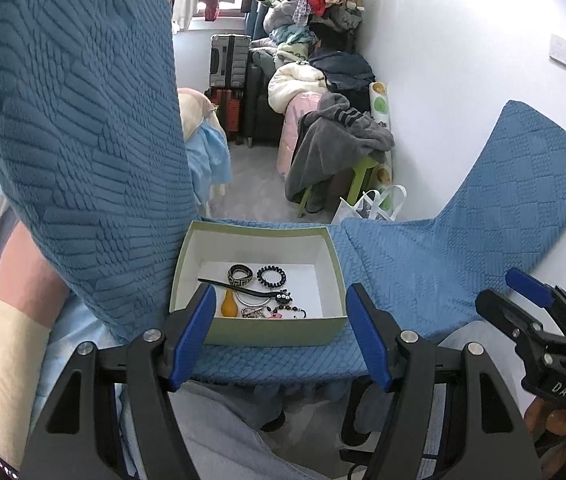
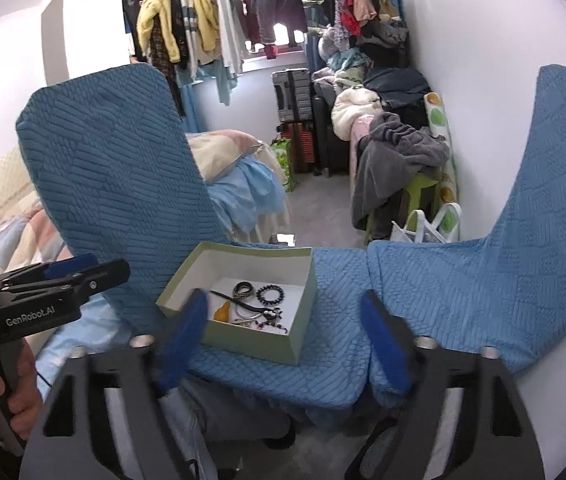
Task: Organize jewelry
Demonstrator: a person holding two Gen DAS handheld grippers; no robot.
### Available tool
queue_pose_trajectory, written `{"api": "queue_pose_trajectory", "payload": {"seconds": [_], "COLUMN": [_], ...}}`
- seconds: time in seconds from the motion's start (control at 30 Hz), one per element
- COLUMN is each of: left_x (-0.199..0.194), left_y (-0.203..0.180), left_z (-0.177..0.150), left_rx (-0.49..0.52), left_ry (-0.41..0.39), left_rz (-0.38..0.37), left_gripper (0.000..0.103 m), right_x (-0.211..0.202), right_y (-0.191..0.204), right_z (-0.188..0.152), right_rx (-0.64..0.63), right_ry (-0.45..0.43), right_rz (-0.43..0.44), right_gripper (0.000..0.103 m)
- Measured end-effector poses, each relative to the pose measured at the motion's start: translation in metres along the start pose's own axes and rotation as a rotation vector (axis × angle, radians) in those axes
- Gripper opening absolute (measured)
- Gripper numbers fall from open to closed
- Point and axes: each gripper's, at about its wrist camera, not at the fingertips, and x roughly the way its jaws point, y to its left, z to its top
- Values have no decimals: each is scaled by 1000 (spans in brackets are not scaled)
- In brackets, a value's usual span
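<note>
Left wrist view puts us just short of the pale green box (image 1: 259,280), which sits on a blue quilted chair seat (image 1: 395,264). All the jewelry lies inside it, crowded toward the near wall: a patterned bangle (image 1: 240,273), a black beaded bracelet (image 1: 271,276), a long dark hair stick (image 1: 235,286), a yellow pear-shaped piece (image 1: 229,305) and a knot of silver rings, beads and chain (image 1: 273,307).

Our left gripper (image 1: 279,332) hangs with its jaws spread wide and nothing between them, the box's near wall lying between the blue pads. Our right gripper (image 2: 283,340) is likewise spread and empty, its left pad blurred in its own view, so we judge it may be moving.

The risks we see come from the clutter and the light box. A pinch into the tangle could lift several pieces at once, or drag a chain so that it snags the beads. A finger (image 1: 193,336) dropping short would hit the cardboard rim and push the box along the soft fabric, perhaps toward the seat's front edge. With both tools near the same box, they could also knock together.
</note>
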Motion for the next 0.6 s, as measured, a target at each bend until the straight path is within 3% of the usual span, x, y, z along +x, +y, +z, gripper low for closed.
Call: {"api": "queue_pose_trajectory", "payload": {"seconds": [0.23,0.37,0.6], "left_x": [-1,-1,-5], "left_y": [1,1,-1], "left_z": [-3,-5,-8], "left_rx": [6,8,18], "left_ry": [9,17,11], "left_rz": [-4,11,23], "left_gripper": [68,68,68], "right_x": [7,8,6], "right_y": [-6,-8,-10], "right_z": [-8,-9,-10], "right_rx": [40,50,56], "right_ry": [33,33,30], "right_rz": [-25,-38,-51], "right_gripper": [87,98,99]}}
